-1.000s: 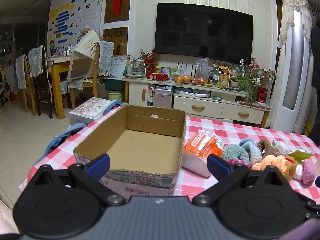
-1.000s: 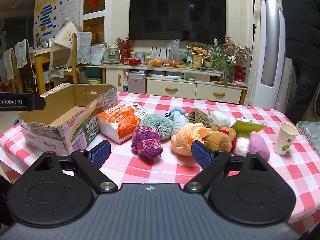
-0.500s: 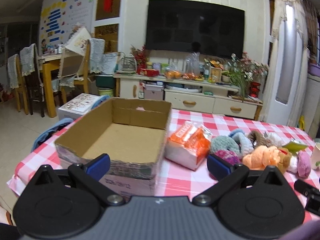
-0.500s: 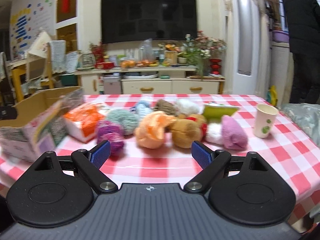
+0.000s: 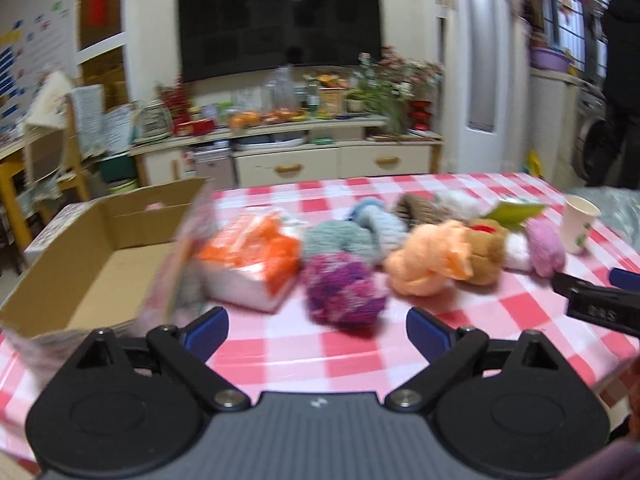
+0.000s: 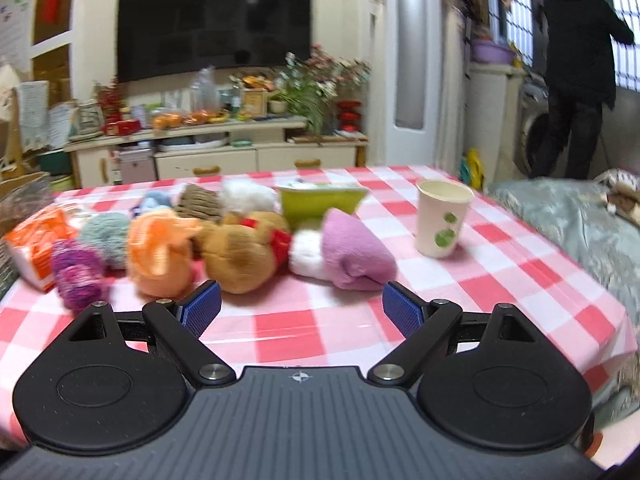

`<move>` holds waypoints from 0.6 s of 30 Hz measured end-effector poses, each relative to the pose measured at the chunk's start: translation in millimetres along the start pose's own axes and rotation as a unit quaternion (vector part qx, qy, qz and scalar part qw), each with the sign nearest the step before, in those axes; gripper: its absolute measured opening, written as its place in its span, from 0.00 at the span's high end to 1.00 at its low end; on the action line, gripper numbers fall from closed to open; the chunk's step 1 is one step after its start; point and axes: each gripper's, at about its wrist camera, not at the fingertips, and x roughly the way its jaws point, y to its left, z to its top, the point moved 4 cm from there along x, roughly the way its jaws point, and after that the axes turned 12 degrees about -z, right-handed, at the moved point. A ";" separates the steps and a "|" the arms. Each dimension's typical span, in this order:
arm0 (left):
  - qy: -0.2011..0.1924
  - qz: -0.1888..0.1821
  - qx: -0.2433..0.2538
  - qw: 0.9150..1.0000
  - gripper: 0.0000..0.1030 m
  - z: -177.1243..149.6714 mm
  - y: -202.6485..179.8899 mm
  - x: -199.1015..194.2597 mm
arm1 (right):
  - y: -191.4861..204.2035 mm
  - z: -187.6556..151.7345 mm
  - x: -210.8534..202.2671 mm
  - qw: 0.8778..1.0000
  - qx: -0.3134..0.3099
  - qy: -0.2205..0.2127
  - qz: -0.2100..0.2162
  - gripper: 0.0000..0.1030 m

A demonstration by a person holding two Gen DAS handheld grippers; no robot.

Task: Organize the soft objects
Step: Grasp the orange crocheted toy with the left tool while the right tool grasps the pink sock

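My left hand-held gripper [image 5: 317, 332] is closing, empty, below centre frame; my right hand-held gripper [image 6: 301, 308] gapes before soft toys [image 6: 240, 254].

- A paper cup [image 6: 441, 218] with green dots stands upright on the checked table [image 6: 500, 280].
- A black television [image 6: 214, 20] hangs above a cluttered cabinet [image 6: 216, 160].
- A person in dark clothes [image 6: 576, 68] stands at far right.
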 end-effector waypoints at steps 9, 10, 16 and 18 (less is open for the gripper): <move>0.021 -0.050 0.072 0.996 0.07 9.3 -54.8 55.8 | -24.0 7.1 35.4 0.999 0.029 0.027 -0.011 0.00; 0.024 -0.056 0.083 0.995 0.07 9.6 -60.3 64.0 | -24.4 8.3 39.3 0.999 0.032 0.029 -0.009 0.00; 0.043 -0.066 0.127 0.989 0.07 17.9 -74.0 108.1 | -31.7 17.3 67.5 0.997 0.058 0.044 0.007 0.00; 0.044 -0.064 0.135 0.988 0.07 21.8 -77.2 121.9 | -32.8 20.8 73.2 0.997 0.063 0.043 0.008 0.00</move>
